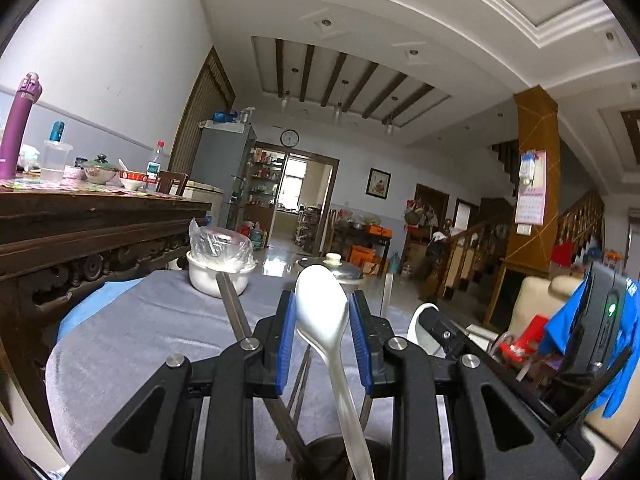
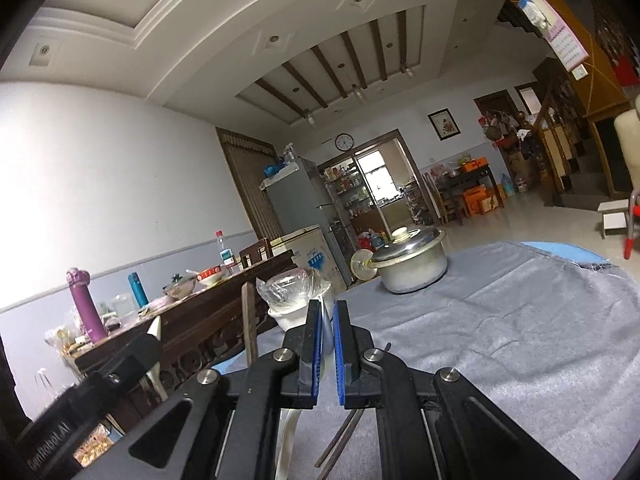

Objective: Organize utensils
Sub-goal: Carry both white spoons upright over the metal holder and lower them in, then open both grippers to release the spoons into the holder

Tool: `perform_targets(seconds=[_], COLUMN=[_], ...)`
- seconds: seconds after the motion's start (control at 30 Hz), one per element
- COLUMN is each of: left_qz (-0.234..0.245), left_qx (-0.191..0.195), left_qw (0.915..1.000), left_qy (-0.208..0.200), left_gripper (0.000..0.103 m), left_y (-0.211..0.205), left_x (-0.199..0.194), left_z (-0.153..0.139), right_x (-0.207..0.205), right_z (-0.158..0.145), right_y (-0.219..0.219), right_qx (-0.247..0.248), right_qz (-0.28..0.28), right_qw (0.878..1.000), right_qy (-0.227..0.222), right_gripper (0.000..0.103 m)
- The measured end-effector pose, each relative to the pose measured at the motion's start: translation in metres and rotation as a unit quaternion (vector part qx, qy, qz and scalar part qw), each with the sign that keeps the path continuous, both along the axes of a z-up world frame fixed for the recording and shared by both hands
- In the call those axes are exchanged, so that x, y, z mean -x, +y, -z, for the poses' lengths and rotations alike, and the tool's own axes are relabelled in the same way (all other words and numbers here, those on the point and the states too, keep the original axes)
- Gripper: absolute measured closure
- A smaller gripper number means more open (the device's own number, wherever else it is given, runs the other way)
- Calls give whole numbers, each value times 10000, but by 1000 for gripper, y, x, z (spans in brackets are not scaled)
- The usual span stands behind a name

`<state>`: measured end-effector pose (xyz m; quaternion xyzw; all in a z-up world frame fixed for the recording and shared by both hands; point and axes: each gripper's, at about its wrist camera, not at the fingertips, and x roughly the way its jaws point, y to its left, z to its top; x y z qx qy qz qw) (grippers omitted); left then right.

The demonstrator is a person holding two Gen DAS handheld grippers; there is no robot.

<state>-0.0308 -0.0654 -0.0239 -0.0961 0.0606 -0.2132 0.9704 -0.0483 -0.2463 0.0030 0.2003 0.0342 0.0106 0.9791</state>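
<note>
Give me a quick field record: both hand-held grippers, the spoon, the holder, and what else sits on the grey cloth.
left hand-held gripper: closed on the white spoon, pads against its bowl
white spoon: upright, handle running down towards the dark holder
dark holder: at the bottom edge of the left wrist view, dark chopsticks leaning out of it
right hand-held gripper: shut, nothing seen between its pads
grey cloth: carries a lidded metal pot and a plastic-wrapped white bowl
</note>
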Motion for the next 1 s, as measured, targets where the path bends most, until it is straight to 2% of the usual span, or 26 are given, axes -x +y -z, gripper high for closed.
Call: perform_targets(seconds=[0.33,0.6,1.0], left_qz=[-126,-197,-115], left_qx=[-454,-739,-841], left_qw=[9989,9968,9962], left_qy=[-91,-215,-214], left_gripper=[75,75,75], left_y=[-3,-4,2], left_x=[4,14,27], left_z=[18,22,20], right_x=[9,18,31], right_z=[4,6,4], right_y=[8,9,12], right_qx=[337,416,397], right_qz=[-250,-422,-829], right_qw=[9991,9982,9956], right_qy=[11,106,193], right_gripper=[96,96,93])
